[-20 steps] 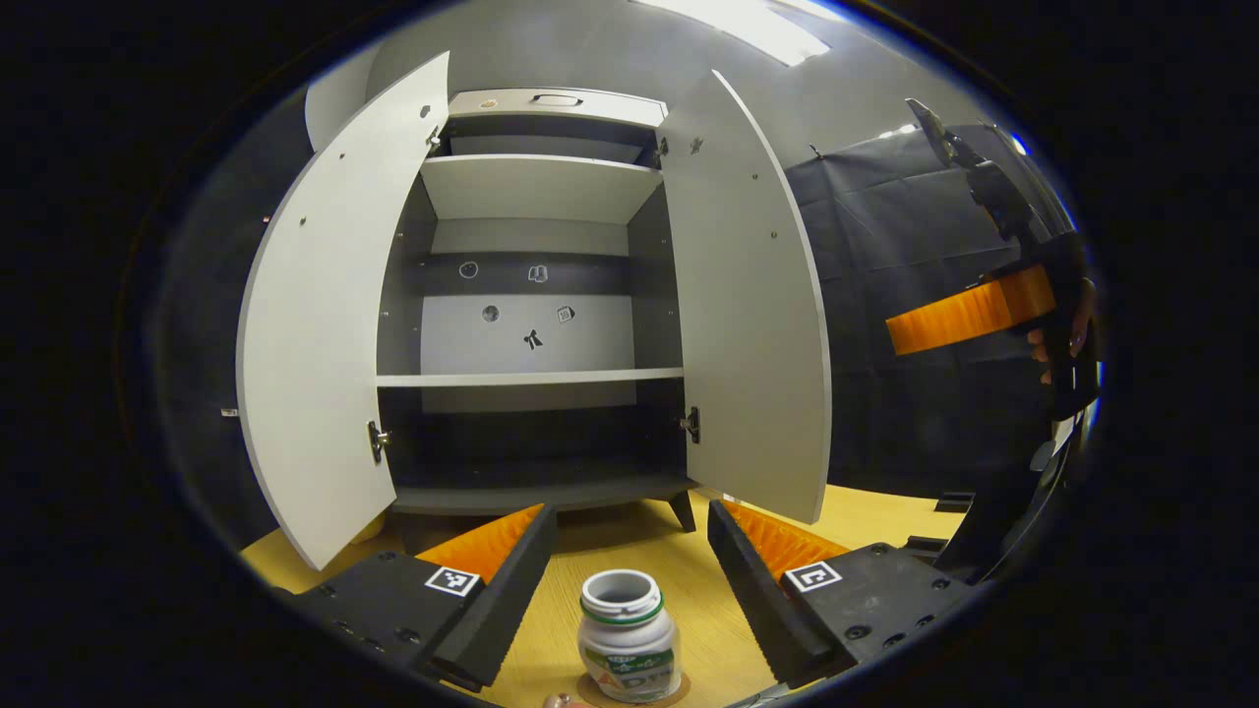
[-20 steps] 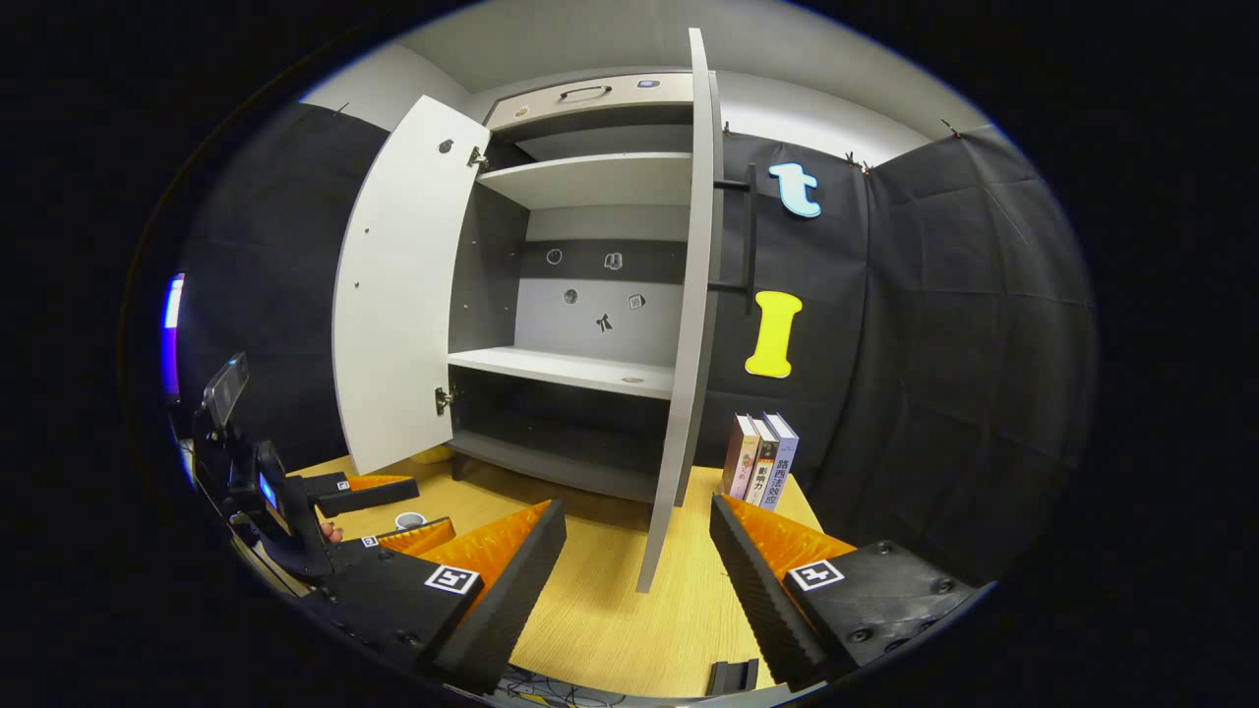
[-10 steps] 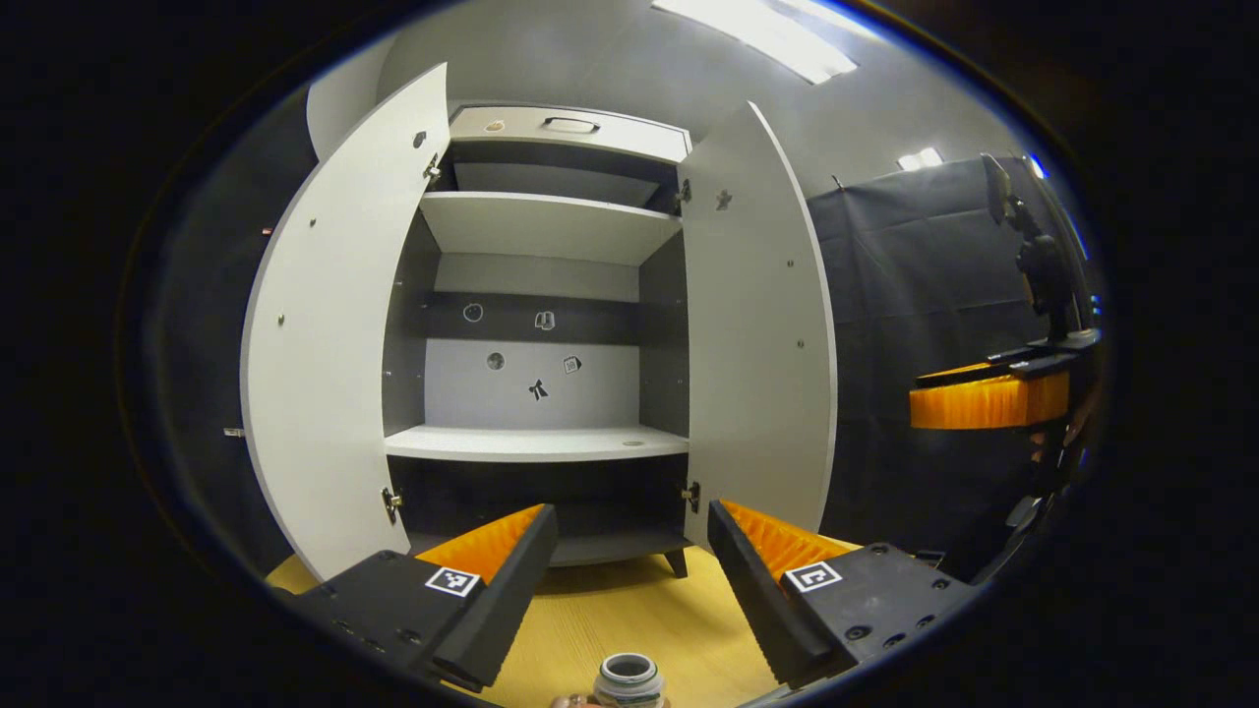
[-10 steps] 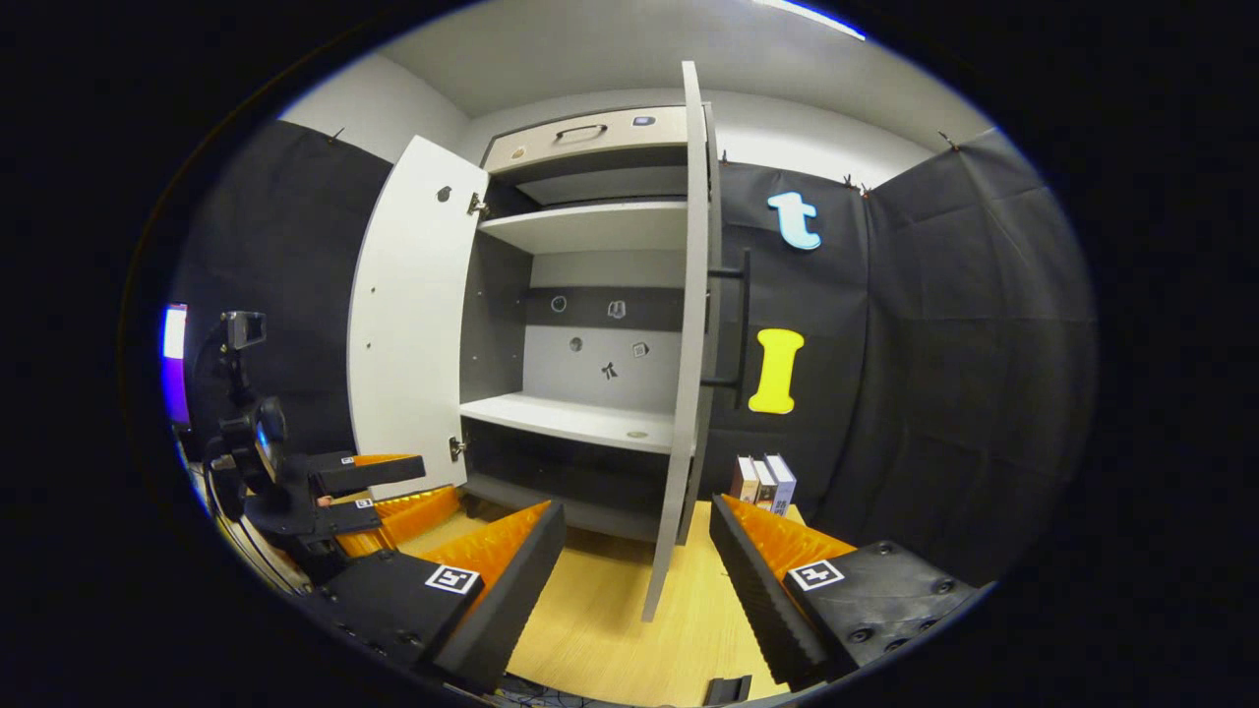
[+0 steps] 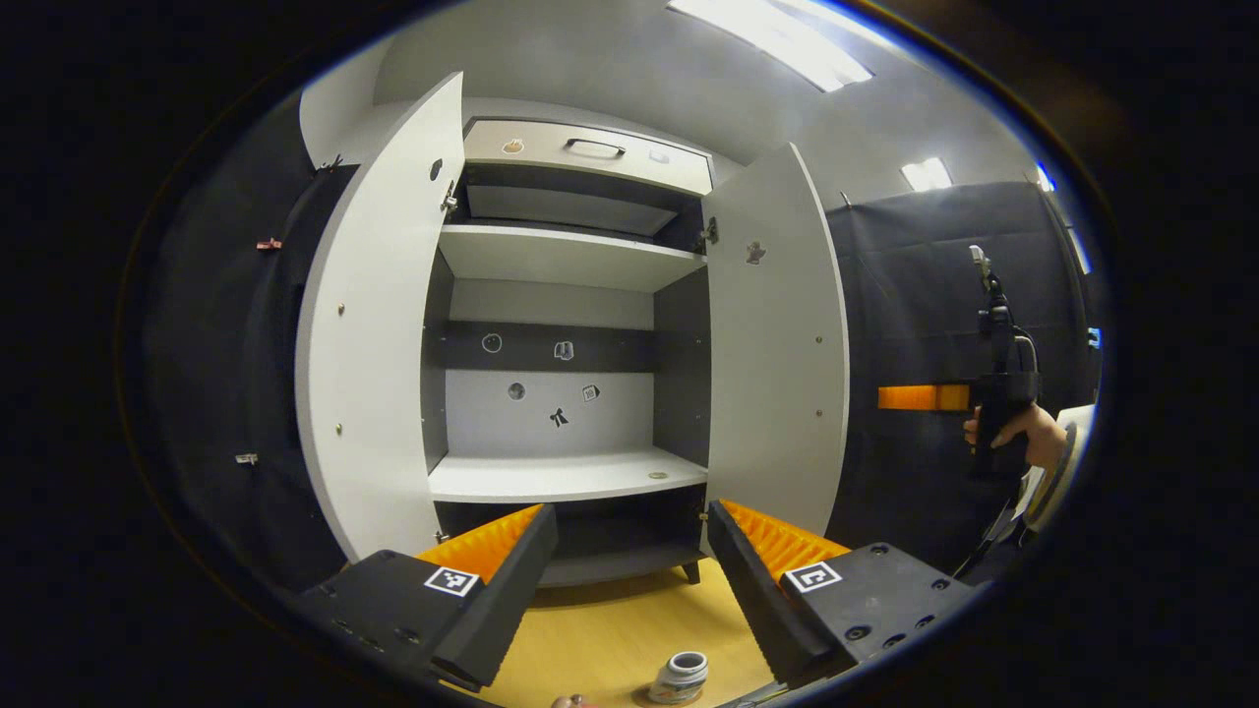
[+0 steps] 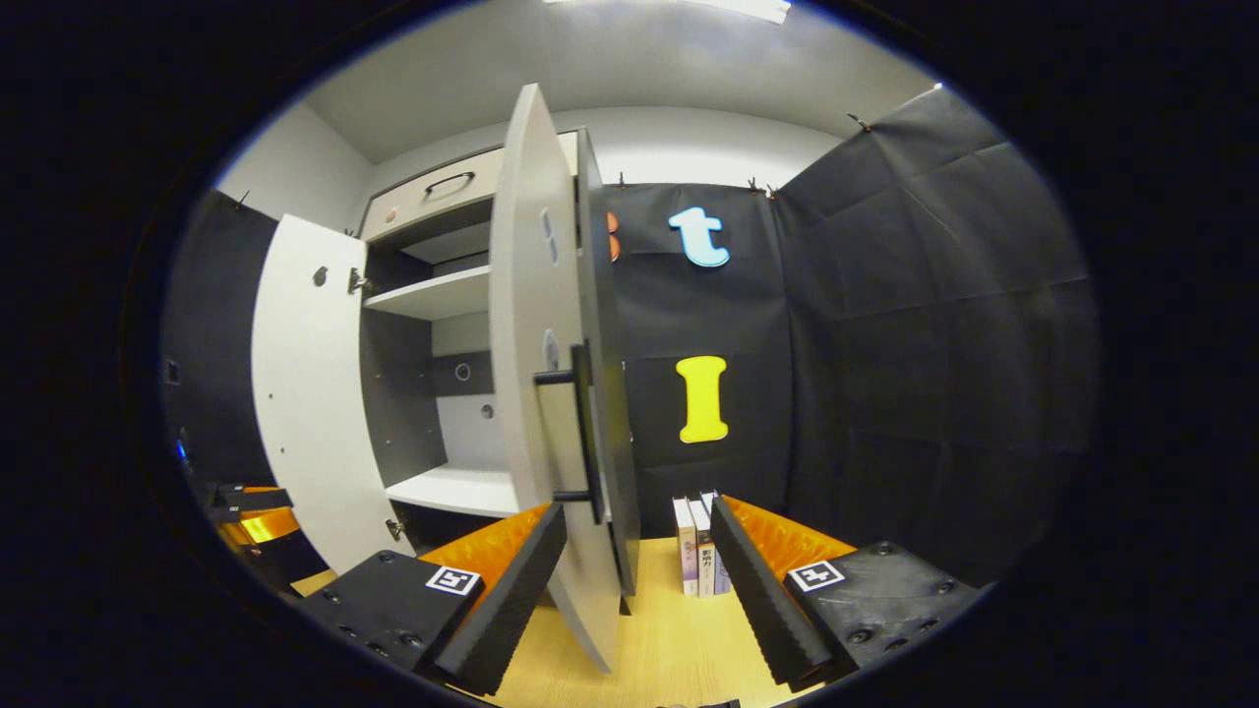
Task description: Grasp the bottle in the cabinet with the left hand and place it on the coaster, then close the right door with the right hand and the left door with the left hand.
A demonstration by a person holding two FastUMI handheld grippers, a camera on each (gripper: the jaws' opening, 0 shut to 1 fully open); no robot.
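**Both claws empty, cabinet doors open**

The left gripper (image 5: 631, 575) is spread wide, holding nothing; the bottle (image 5: 680, 678) stands on the wooden table (image 5: 610, 639) just below it. The right gripper (image 6: 637, 580) gapes empty too, near the right door (image 6: 536, 393) and its handle (image 6: 582, 433). The left door (image 5: 379, 324) stands open.

the small white plastic bottle with a green-banded neck (image 5: 680, 678) stands upright and uncapped on the light wooden tabletop (image 5: 610, 639), in front of the tall grey 2-door cabinet (image 5: 563, 334). both pale grey flat doors stand swung open: left door (image 5: 379, 324), right door (image 5: 777, 344), whose black bar handle (image 6: 586, 433) faces outward.
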